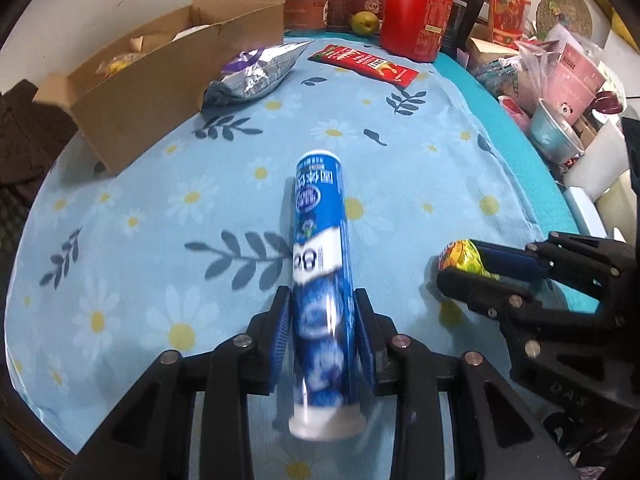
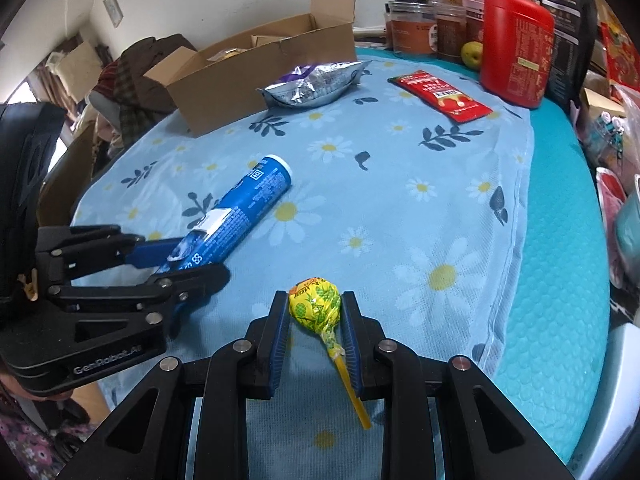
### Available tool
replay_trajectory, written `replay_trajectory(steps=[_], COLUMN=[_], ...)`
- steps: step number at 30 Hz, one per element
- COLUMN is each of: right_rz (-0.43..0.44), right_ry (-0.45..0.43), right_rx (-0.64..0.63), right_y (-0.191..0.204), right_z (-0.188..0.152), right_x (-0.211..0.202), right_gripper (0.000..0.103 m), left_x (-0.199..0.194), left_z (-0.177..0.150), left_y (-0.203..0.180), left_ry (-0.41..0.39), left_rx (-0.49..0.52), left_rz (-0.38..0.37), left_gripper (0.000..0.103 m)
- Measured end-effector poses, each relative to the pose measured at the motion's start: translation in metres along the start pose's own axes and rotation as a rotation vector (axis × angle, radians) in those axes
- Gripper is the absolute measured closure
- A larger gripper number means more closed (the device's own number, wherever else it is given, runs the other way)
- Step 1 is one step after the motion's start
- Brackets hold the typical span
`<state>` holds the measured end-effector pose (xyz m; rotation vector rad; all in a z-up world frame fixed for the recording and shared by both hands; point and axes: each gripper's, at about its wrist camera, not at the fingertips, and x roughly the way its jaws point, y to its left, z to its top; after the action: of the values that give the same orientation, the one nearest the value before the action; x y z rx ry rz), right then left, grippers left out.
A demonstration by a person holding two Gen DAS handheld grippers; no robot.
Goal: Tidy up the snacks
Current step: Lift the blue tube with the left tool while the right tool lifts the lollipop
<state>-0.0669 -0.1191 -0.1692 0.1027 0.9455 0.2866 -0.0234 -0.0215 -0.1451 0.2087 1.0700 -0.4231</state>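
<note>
A blue tube with a white cap (image 1: 320, 220) lies lengthwise between the pads of my left gripper (image 1: 322, 300). It looks blurred while the fingers are sharp, and a thin gap shows beside it, so the jaws stand slightly apart. In the right wrist view the tube (image 2: 248, 200) slants with its far end on the floral cloth (image 2: 400, 208). My right gripper (image 2: 315, 300) is shut on the head of a yellow lollipop (image 2: 315, 306), whose stick trails back towards the camera. An open cardboard box (image 1: 160, 92) stands at the far left.
A silver snack bag (image 1: 256, 72) and a flat red sachet (image 1: 364, 62) lie on the cloth beyond the tube. A red canister (image 1: 416, 16), jars and a green fruit (image 1: 364, 22) line the back. Bags and tubs crowd the right edge.
</note>
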Motion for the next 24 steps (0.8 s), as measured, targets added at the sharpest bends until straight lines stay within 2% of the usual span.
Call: replay_trajectory(steps=[2,5,7,8,17,24], right_rz=[-0.007,-0.013,-0.016,-0.013,0.003,0.023], right_ry=[0.001,0.001,0.001,0.002,0.009,-0.026], right_rx=[-0.005,-0.014,-0.018,-0.016,-0.001,-0.037], right_y=[0.000,0.001,0.001,0.000,-0.003,0.004], right_z=[0.001,0.003,0.004,0.005,0.013,0.026], right_x=[0.001,0.003,0.004,0.004,0.001,-0.016], right_gripper=[0.077,0.077,0.077,0.077,0.077,0.077], left_x=[0.004,0.008,0.009,0.009,0.004,-0.019], left_z=[0.006,0.011,0.013,0.014,0.019,0.022], left_y=[0.000,0.000,0.002,0.003,0.013,0.014], left_ry=[0.002,-0.024,-0.036,-0.038,-0.028,-0.070], left_rx=[-0.003,-0.007,-0.018,-0.018,-0.066,-0.067], left_rz=[-0.002,-0.010,-0.016,-0.010,-0.100,-0.142], left_gripper=[0.061,0.059,0.064,0.076,0.075,0.075])
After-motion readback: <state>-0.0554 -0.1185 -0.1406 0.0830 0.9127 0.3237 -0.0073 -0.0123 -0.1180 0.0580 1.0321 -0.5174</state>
